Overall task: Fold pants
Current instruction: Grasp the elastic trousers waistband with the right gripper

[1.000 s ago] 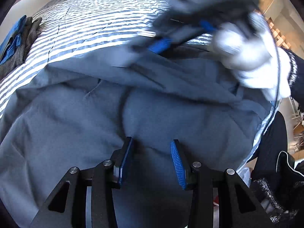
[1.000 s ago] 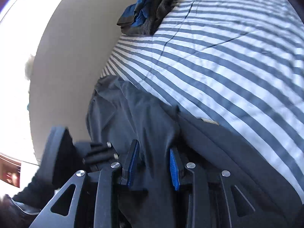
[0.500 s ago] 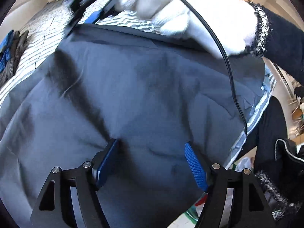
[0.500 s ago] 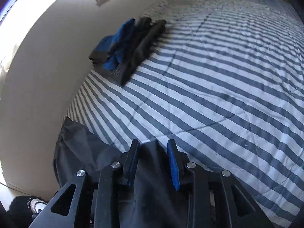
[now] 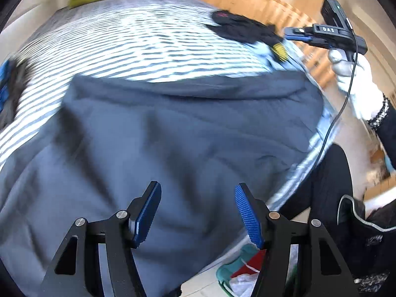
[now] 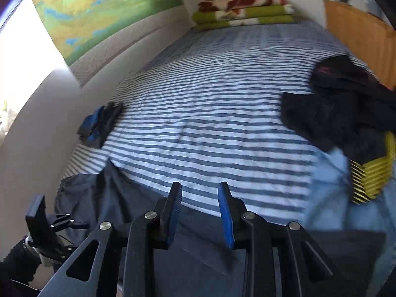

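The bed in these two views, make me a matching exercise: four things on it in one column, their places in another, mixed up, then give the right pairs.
Things:
1. dark grey pants
2. folded green blankets
3. blue and dark folded clothes
4. black garment

Places:
A. far end of the striped bed, against the wall
B. near edge of the bed, spread flat
C. left edge, beside the white wall
D. right side, near the wooden board

Pairs: 1-B, 2-A, 3-C, 4-D
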Demonstrator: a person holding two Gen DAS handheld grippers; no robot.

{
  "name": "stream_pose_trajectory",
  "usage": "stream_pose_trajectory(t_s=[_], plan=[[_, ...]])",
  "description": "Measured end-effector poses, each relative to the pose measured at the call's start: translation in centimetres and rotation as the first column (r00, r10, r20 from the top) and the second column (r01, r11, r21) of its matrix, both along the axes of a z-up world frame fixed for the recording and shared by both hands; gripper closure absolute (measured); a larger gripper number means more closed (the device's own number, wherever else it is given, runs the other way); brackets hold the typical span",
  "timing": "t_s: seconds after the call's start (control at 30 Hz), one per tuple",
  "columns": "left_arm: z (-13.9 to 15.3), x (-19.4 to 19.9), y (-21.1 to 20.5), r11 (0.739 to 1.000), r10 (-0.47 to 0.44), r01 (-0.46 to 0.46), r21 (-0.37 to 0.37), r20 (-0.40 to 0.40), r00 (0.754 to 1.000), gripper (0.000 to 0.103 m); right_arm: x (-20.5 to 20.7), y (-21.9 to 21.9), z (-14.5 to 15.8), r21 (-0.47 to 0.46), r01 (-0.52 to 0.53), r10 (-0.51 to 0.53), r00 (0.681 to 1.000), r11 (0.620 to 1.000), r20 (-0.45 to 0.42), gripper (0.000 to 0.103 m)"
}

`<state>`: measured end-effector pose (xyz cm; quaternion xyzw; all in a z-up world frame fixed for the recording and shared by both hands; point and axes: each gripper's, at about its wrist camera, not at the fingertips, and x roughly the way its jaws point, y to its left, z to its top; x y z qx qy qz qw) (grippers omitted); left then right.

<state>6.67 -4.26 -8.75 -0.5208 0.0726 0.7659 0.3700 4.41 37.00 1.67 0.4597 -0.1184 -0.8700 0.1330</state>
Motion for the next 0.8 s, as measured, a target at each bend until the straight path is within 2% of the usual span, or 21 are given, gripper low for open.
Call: stream_pose_trajectory(t_s=[0.1,0.2,0.3,0.4,0.43,0.47,0.5,0.53,0.57,0.63,0.7,0.8], plan=[[-0.3,0.4,4.6,0.997,-0.077,0.077,-0.008,0.007,0.997,0.037,4.1,7.3,-0.7,0.015,0.156,-0.157,0.987,0.988,0.022,0.075],[0.2,-1.5,6.9,0.996,-0.084,0.084,0.003,0.026,0.996,0.037,6.6,10.9,-1.7,0.011,0.224,-0.224,0.974,0.974,0.043,0.075],[-0.6,-5.0,9.8,0.997,-0.07,0.071,-0.021,0.059,0.996,0.038,7.4,12.3,-2.9,-0.015,0.225,-0.223,0.972,0.974,0.078,0.076],[-1.8,-7.5,11.6,0.993,-0.092,0.099,-0.057,0.125,0.988,0.039,7.7,12.6,-4.4,-0.062,0.161,-0.152,0.98,0.985,0.126,0.076],[-2.3,-8.2,12.2,0.991,-0.093,0.104,-0.08,0.128,0.987,0.039,7.8,12.3,-5.1,-0.045,0.141,-0.134,0.981,0.989,0.14,0.076],[-2.8,-9.2,12.9,0.987,-0.084,0.097,-0.13,0.102,0.991,0.039,7.9,11.9,-5.8,-0.009,0.128,-0.125,0.98,0.992,0.157,0.076],[-2.9,-10.1,13.4,0.979,-0.065,0.073,-0.189,0.045,0.997,0.039,7.9,11.7,-6.9,0.067,0.126,-0.137,0.973,0.99,0.186,0.077],[-2.8,-10.7,13.5,0.972,-0.043,0.041,-0.232,-0.003,0.999,0.039,8.2,11.8,-8.1,0.137,0.127,-0.154,0.964,0.982,0.214,0.079],[-2.6,-11.6,13.3,0.967,0.005,-0.014,-0.256,-0.036,0.999,0.039,8.4,12.2,-8.6,0.164,0.122,-0.159,0.959,0.979,0.235,0.083],[-2.1,-12.6,12.4,0.975,0.047,-0.045,-0.218,0.004,0.999,0.039,8.9,13.2,-7.9,0.111,0.125,-0.147,0.965,0.986,0.219,0.084],[-1.3,-11.9,12.0,0.977,0.029,-0.027,-0.211,0.004,1.0,0.039,9.0,14.2,-5.6,0.064,0.141,-0.149,0.978,0.988,0.146,0.084],[-1.0,-10.1,11.7,0.979,-0.003,0.011,-0.203,0.037,0.999,0.039,7.0,15.5,-2.9,0.079,0.167,-0.172,0.983,0.983,0.065,0.082]])
